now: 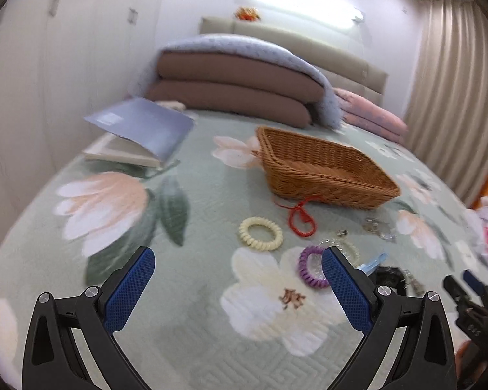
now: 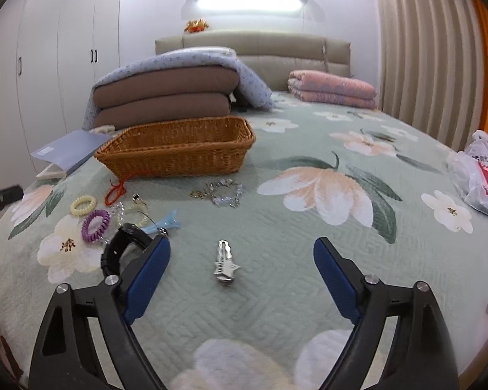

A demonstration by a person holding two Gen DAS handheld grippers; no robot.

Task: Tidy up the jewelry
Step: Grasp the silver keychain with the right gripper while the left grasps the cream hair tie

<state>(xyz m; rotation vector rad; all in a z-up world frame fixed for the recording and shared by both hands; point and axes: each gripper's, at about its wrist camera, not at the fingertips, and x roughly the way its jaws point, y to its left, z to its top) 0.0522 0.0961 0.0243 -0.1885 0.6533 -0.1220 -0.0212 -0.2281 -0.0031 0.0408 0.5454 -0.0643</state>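
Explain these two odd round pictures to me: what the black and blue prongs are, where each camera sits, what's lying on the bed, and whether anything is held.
Each picture comes from a fisheye camera mounted on a hand-held gripper, looking along its black arms and blue-padded jaws. One shows the left gripper, the other the right gripper. Both stand open, holding nothing. On the green floral bedspread sit an empty brown wicker basket, a cream spiral hair tie, a purple spiral hair tie, a red cord, a crystal bracelet and a silver star-shaped hair clip, which lies between the right jaws, untouched.
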